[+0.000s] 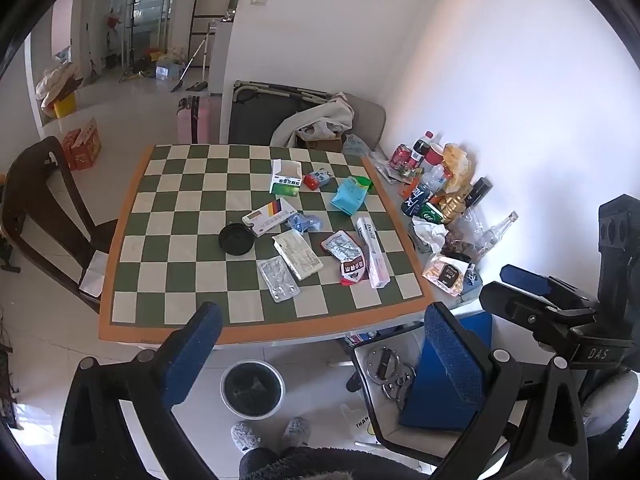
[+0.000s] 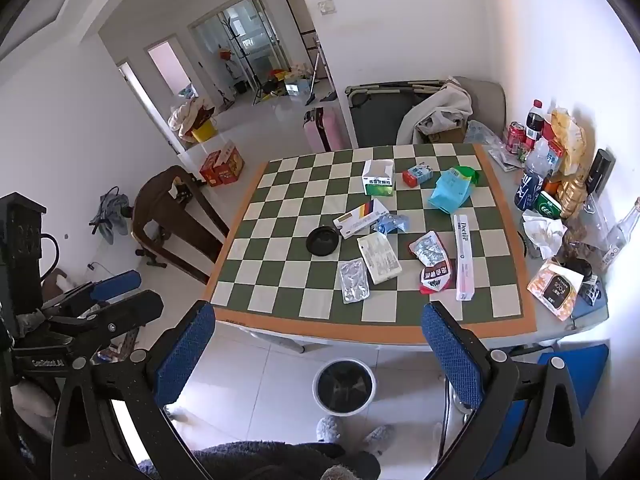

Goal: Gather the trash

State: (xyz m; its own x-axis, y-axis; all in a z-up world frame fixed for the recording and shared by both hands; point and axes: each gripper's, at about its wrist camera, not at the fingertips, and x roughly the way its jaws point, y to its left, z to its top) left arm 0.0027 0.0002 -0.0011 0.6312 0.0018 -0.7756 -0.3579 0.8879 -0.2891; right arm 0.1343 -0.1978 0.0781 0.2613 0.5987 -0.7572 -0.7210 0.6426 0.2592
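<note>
Left gripper (image 1: 324, 354) and right gripper (image 2: 320, 350) both wide apart, empty, above near table edge. Trash on checkered cloth (image 2: 280, 308); bin (image 2: 344, 386) below. Flat blister pack (image 2: 354, 281) likely to slip; thin, hard to pinch

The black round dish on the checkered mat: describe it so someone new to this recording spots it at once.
Start at the green-and-white checkered mat covering the table. Near its middle, just left of the scattered packets, lies a black round dish, with the striped medicine box at its upper right edge. It is the only dark, circular item on the mat; everything around it is a pale box, foil strip or wrapper.
</note>
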